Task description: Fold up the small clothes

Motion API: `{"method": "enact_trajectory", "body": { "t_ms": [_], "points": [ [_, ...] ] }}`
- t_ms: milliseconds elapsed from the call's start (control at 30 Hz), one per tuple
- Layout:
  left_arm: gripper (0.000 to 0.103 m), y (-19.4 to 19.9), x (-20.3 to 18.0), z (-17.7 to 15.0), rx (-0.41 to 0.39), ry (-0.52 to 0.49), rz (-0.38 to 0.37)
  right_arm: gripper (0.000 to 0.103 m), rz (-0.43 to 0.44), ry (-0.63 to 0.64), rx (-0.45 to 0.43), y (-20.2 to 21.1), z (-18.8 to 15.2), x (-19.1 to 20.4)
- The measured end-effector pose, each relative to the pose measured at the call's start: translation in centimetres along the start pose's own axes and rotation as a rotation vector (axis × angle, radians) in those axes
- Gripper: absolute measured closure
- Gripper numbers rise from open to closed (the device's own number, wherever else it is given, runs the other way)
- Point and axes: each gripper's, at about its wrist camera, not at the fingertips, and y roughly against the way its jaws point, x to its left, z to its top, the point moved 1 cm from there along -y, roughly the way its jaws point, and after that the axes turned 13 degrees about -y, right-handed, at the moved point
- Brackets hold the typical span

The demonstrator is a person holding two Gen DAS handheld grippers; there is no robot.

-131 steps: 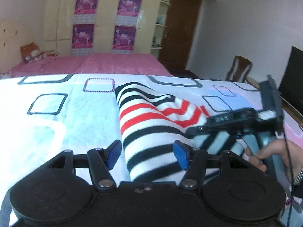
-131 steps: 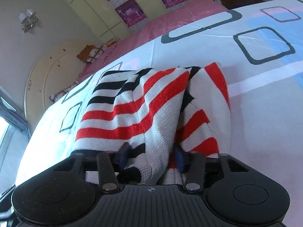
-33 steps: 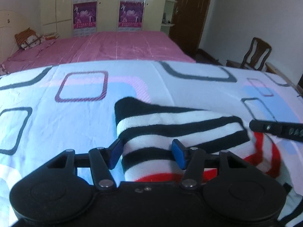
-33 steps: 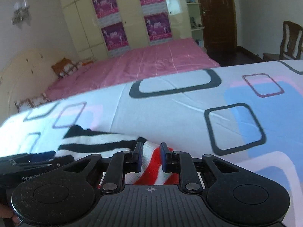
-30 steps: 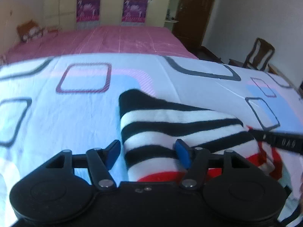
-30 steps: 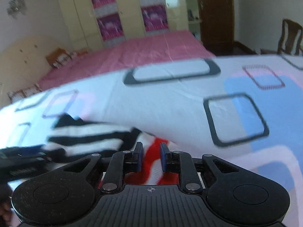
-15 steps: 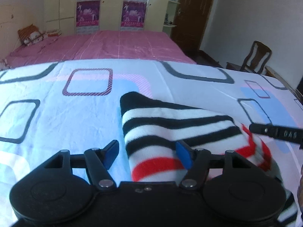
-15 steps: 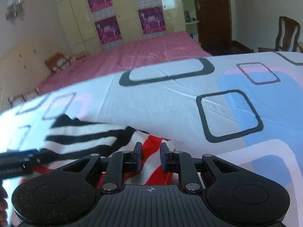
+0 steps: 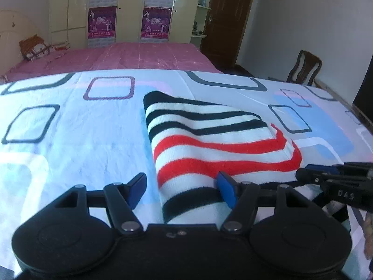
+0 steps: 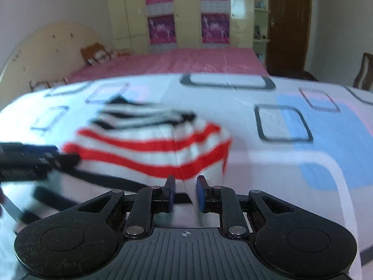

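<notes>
A white knit sweater (image 9: 209,144) with black and red stripes lies folded on the patterned bedsheet (image 9: 70,140). My left gripper (image 9: 181,187) is open. Its jaws straddle the sweater's near left edge, with the left pad clear of the cloth. In the right wrist view, which is motion-blurred, the sweater (image 10: 151,144) spreads ahead and to the left. My right gripper (image 10: 186,192) is almost closed, and a ridge of the sweater's right-hand fold sits between its pads. Each gripper shows in the other's view: the right gripper (image 9: 303,173) at the sweater's right edge, the left gripper (image 10: 63,155) at its left.
Beyond the sheet is a pink bed (image 9: 139,56) with a cushion (image 9: 32,46) by the headboard. Behind it are a wardrobe with purple posters (image 9: 102,21) and a dark door (image 9: 228,18). A wooden chair (image 9: 305,67) stands at the right.
Both grippers have drawn back toward the near side, so more red stripes show ahead of them. The sweater stays put on the sheet. The jaw openings look unchanged.
</notes>
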Motion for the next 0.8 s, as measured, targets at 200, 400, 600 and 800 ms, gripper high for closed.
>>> {"method": "enact_trajectory", "body": {
  "t_ms": [200, 400, 600, 800],
  "points": [
    [0.038, 0.6, 0.3, -0.1, -0.001, 0.014, -0.012, 0.067, 0.021, -0.122, 0.032, -0.4, 0.3, -2.2],
    [0.04, 3.8, -0.6, -1.4, -0.027, -0.003, -0.006, 0.067, 0.071, -0.115, -0.001, 3.6, -0.5, -2.1],
    [0.04, 5.2, -1.1, -4.1, 0.029, -0.01, -0.026, 0.067, 0.095, -0.155, 0.042, 6.0, -3.1, -2.7],
    [0.039, 4.0, -0.5, -5.9, 0.071, 0.03, -0.058, 0.067, 0.052, -0.171, 0.105, 4.6, -5.7, -3.5]
  ]
}}
